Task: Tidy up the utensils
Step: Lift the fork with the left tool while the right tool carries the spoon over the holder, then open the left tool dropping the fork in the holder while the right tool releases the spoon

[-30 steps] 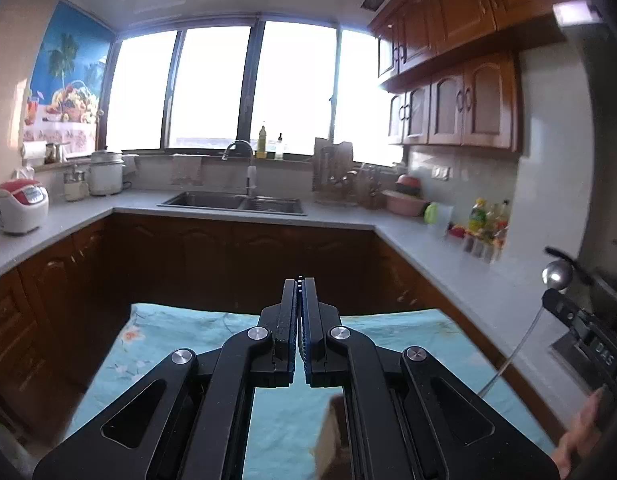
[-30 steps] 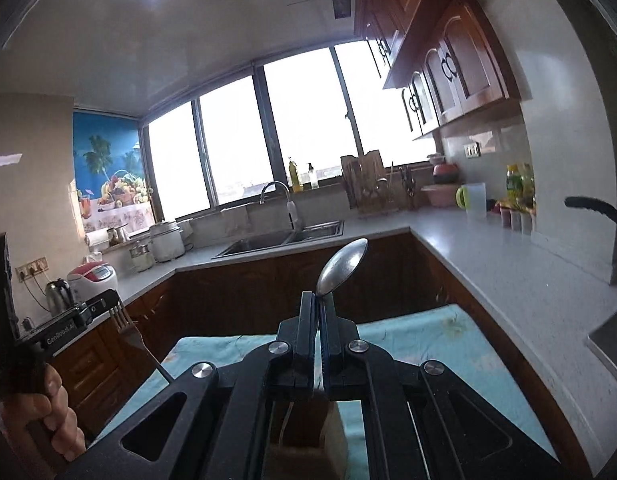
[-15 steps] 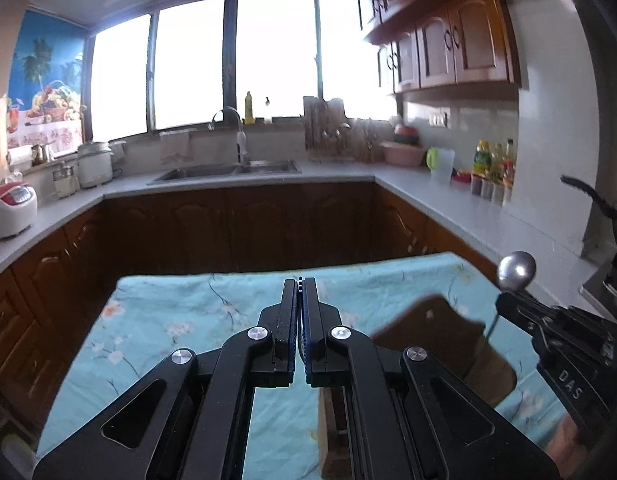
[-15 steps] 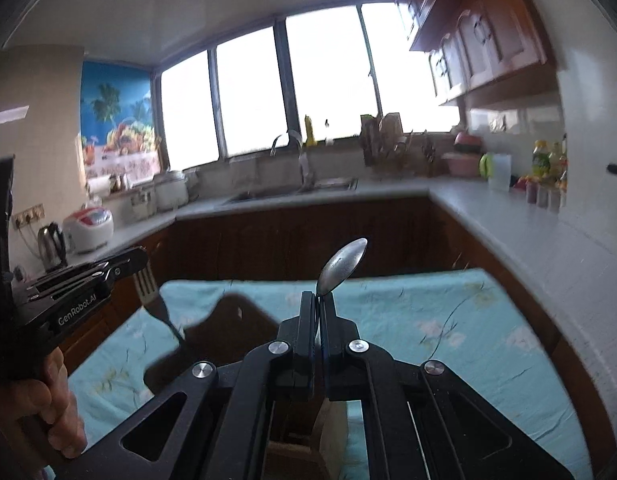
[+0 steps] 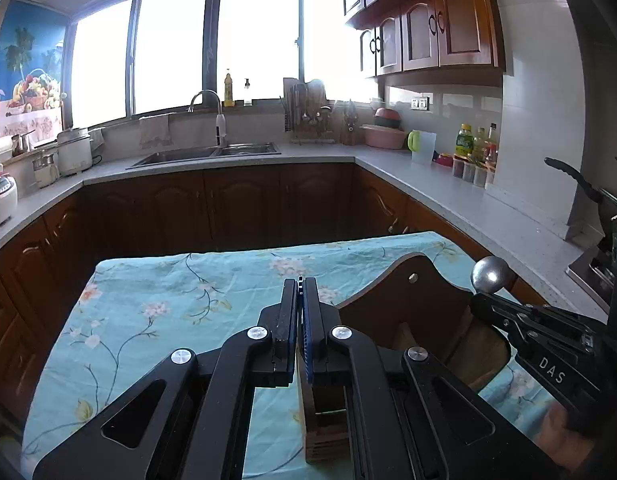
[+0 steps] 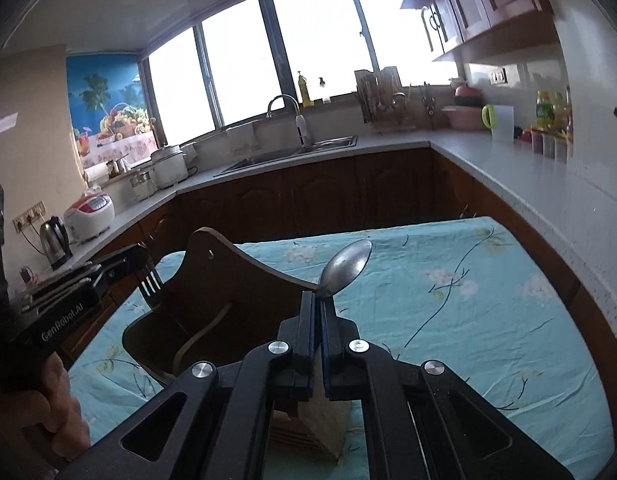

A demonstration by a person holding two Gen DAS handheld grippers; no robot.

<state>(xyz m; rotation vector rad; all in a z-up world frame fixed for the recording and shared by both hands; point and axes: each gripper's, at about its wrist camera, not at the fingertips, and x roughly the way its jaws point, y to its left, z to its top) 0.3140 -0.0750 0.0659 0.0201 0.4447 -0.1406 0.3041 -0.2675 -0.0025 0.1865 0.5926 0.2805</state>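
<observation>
The right gripper [image 6: 317,300] has its jaws pressed together on the neck of a metal spoon [image 6: 346,266], whose bowl rises past the tips, tilted up and to the right. The handle must run back below the jaws, out of sight. In the left wrist view the same spoon [image 5: 490,275] shows as a round bowl above the right gripper's nose.

The left gripper [image 5: 299,286] is also closed. Its own camera shows nothing between the jaws, but the right wrist view shows fork tines [image 6: 150,282] sticking out of its tip [image 6: 138,258], so it grips a fork by the handle. Holding each piece by the handle end with the working end forward probably suits dropping it handle-first into a slot.

A dark wooden utensil holder [image 6: 212,300] stands on the bench [image 6: 468,312], which is covered by a turquoise floral cloth. The holder has a tall curved back with a hanging hole and a low front pocket split by a curved divider. What can be seen of the pocket looks empty, though part is hidden behind the grippers. Both utensils hover just above it, fork at its left edge, spoon toward its right.

A pale wooden block [image 6: 326,428] sits under the right gripper; its use is unclear.
</observation>
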